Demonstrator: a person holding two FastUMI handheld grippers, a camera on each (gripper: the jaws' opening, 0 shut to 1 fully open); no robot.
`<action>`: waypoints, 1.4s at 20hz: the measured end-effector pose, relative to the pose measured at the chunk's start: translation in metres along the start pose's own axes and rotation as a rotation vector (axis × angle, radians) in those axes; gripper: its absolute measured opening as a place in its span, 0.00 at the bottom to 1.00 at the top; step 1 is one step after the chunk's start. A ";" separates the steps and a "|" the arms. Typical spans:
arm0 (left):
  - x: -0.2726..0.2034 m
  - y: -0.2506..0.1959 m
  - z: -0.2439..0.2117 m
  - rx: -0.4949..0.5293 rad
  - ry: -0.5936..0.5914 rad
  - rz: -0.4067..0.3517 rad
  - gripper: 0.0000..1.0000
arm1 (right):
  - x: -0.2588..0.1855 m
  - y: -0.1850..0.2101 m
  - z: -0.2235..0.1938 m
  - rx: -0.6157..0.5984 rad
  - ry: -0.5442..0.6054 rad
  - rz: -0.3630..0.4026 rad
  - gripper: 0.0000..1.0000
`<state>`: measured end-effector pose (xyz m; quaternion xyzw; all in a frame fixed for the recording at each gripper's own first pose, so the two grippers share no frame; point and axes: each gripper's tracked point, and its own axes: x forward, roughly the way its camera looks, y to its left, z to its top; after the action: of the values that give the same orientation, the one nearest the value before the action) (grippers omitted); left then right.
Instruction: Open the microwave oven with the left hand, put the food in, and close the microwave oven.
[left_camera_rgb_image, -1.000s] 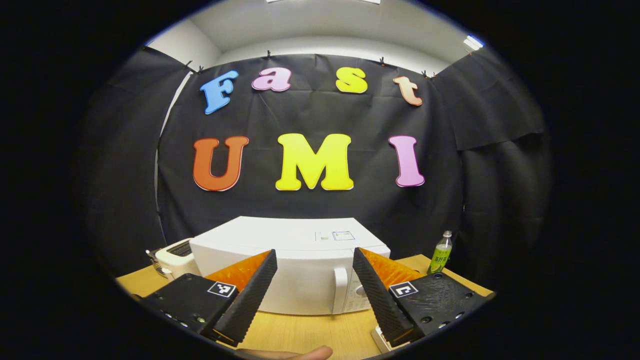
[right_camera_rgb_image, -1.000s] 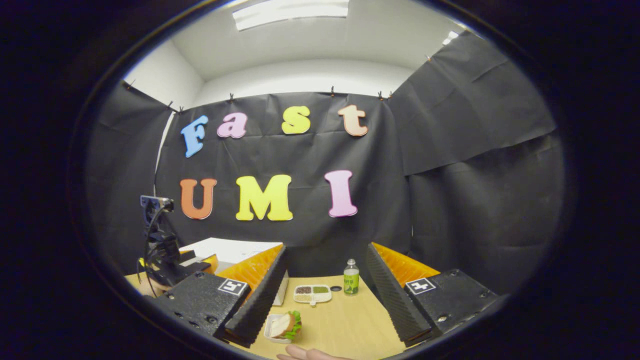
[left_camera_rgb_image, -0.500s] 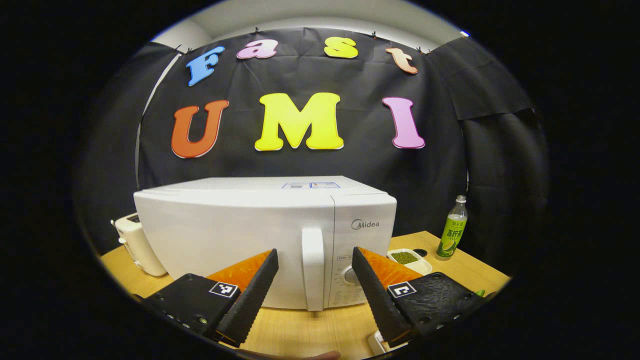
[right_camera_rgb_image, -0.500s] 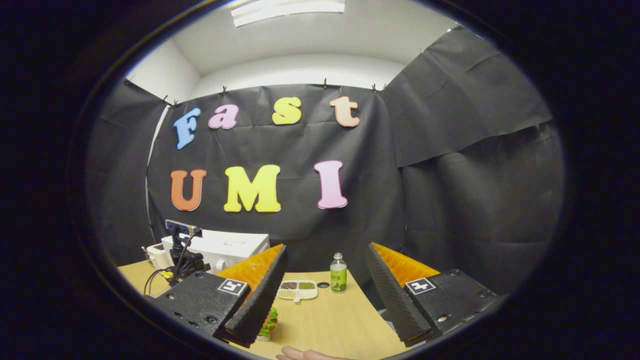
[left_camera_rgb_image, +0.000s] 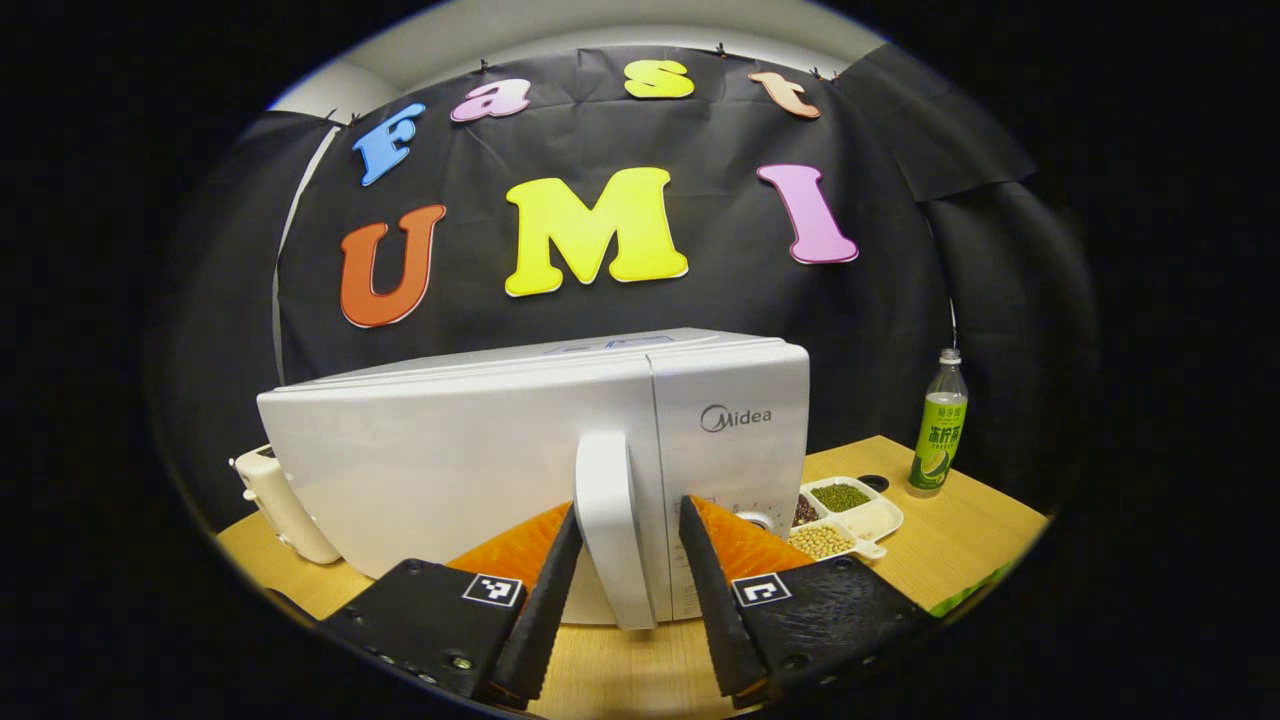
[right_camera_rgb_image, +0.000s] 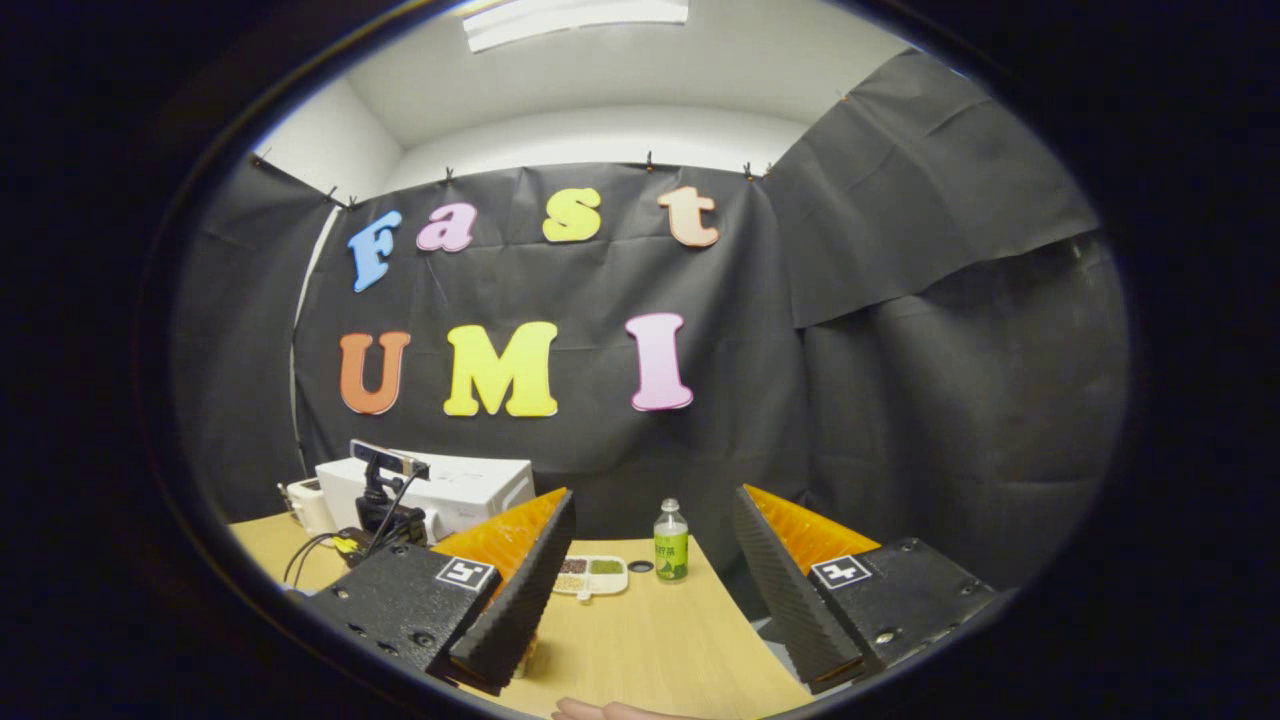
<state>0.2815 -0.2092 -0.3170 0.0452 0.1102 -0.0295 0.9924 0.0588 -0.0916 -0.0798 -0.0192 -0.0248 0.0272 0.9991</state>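
Observation:
The white microwave (left_camera_rgb_image: 450, 450) stands on the wooden table (left_camera_rgb_image: 970, 535) with its door closed. Its upright white handle (left_camera_rgb_image: 612, 560) sits between the fingers of my left gripper (left_camera_rgb_image: 628, 512). The left finger touches the handle, while a narrow gap remains at the right finger, so the gripper is open. My right gripper (right_camera_rgb_image: 652, 494) hovers open above the table (right_camera_rgb_image: 650, 630) with nothing between its fingers. In the right gripper view the microwave (right_camera_rgb_image: 470, 485) is far left, with the left gripper's camera mount (right_camera_rgb_image: 385, 505) in front of it. A green sliver (left_camera_rgb_image: 975, 590), perhaps the food, peeks out at the lower right.
A divided dish of beans (left_camera_rgb_image: 845, 510) (right_camera_rgb_image: 590, 575) lies right of the microwave. A green drink bottle (left_camera_rgb_image: 938, 425) (right_camera_rgb_image: 671, 545) stands by the back wall. A cream toaster (left_camera_rgb_image: 285, 495) (right_camera_rgb_image: 305, 500) sits left of the microwave. A person's fingertip (right_camera_rgb_image: 600, 710) shows at the bottom.
My left gripper moved in on the microwave, brought its fingers around the door handle and narrowed them. The right gripper drifted slightly; the sandwich tray slid out of sight behind its left finger.

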 end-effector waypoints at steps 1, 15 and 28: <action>0.000 0.001 0.001 -0.015 -0.013 -0.005 0.57 | 0.000 0.001 -0.001 -0.001 -0.002 -0.001 1.00; -0.038 0.008 -0.004 -0.086 -0.046 -0.084 0.01 | -0.010 0.009 -0.020 -0.018 0.050 0.036 1.00; -0.146 0.049 -0.023 -0.086 -0.052 -0.311 0.01 | -0.052 0.062 -0.015 -0.017 0.092 0.078 1.00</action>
<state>0.1376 -0.1510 -0.3028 -0.0159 0.0915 -0.1792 0.9794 0.0040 -0.0332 -0.0999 -0.0298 0.0219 0.0651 0.9972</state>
